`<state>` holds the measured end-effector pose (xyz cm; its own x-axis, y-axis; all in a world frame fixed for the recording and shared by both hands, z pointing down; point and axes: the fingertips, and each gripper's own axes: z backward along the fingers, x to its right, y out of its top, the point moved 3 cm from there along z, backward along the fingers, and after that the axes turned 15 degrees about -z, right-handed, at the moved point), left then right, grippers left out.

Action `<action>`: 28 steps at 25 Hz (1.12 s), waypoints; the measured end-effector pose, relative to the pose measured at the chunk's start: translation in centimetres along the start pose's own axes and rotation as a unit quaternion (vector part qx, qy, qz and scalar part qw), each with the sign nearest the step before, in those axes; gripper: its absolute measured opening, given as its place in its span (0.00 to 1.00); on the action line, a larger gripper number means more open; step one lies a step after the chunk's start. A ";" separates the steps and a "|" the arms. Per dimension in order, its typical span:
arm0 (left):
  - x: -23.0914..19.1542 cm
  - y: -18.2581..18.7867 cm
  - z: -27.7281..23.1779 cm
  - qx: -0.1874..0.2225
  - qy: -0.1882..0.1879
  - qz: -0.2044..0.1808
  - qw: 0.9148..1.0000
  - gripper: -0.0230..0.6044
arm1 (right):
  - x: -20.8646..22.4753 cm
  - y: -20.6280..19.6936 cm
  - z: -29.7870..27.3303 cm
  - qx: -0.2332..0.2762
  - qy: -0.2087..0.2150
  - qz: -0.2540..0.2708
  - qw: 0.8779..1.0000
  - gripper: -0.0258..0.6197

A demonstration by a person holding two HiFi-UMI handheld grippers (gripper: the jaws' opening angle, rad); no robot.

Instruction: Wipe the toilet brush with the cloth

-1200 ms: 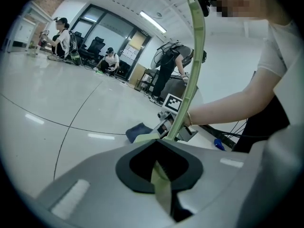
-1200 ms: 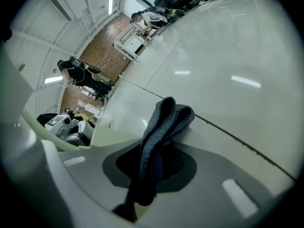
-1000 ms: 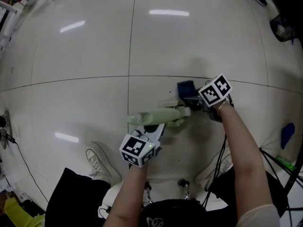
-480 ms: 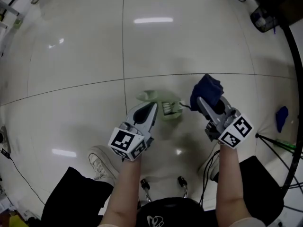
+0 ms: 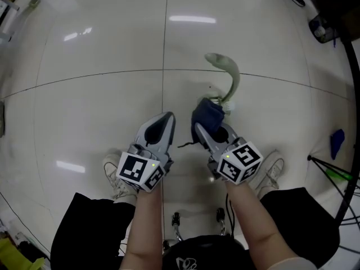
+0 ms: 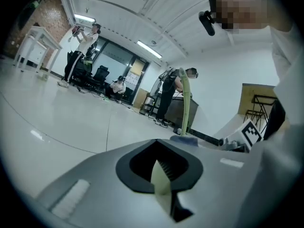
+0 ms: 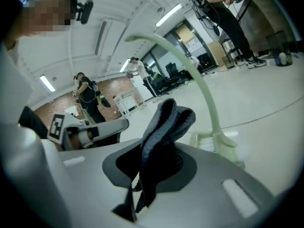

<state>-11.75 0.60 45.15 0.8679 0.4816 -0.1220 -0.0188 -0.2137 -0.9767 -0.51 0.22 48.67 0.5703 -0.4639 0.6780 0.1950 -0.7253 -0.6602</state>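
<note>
The pale green toilet brush (image 5: pixel 232 79) stands head-down on the floor, its curved handle rising away from me. Its white bristles (image 7: pixel 220 143) show in the right gripper view. My right gripper (image 5: pixel 206 130) is shut on a dark blue cloth (image 5: pixel 206 113). The bunched cloth (image 7: pixel 161 132) sits just left of the brush head, and I cannot tell whether they touch. My left gripper (image 5: pixel 164 118) hovers to the cloth's left, jaws closed to a point, apart from the brush. In the left gripper view the brush handle (image 6: pixel 185 103) rises beyond the left gripper (image 6: pixel 164 175).
My two shoes (image 5: pixel 115 181) (image 5: pixel 274 170) stand on the glossy tiled floor (image 5: pixel 101 94) near the grippers. A blue object (image 5: pixel 336 142), a black pole (image 5: pixel 351 83) and a green item (image 5: pixel 338 176) lie at the right. People and furniture stand far off.
A second ago my left gripper held the brush lying across in front of me. Now it has let go, and the brush stands upright beside the cloth in my right gripper.
</note>
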 end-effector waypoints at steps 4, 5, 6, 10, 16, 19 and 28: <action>-0.1 -1.1 2.2 -0.006 0.011 0.009 1.000 0.05 | 0.4 -1.4 -4.2 -0.002 -0.047 -0.030 0.998 0.14; -0.2 -1.3 2.6 -0.007 0.011 0.011 1.000 0.05 | 0.8 -1.5 -4.9 0.002 -0.060 -0.051 0.997 0.14; -0.2 -1.4 2.8 -0.008 0.011 0.013 1.000 0.05 | 1.4 -1.6 -5.4 0.008 -0.072 -0.079 0.994 0.14; -0.5 -1.5 2.7 -0.005 0.008 0.020 1.000 0.05 | 2.9 -2.6 -6.3 0.014 -0.088 -0.182 0.979 0.14; -0.6 -1.6 1.1 -0.006 -0.008 0.021 1.000 0.05 | 6.5 -5.2 -5.2 0.016 -0.124 -0.239 0.963 0.14; -0.7 -2.2 1.0 -0.010 -0.007 0.026 1.000 0.05 | 7.9 -6.5 -4.3 0.008 -0.149 -0.238 0.960 0.14; -0.3 -2.9 1.4 -0.016 -0.004 0.043 0.999 0.05 | 8.1 -10.3 -0.7 -0.034 -0.190 -0.285 0.939 0.14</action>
<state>-12.67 2.31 47.80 0.8596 0.4671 -0.2074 -0.0778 -0.2814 -0.9564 1.55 3.55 61.17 0.6347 0.2161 0.7419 0.5120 -0.8368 -0.1943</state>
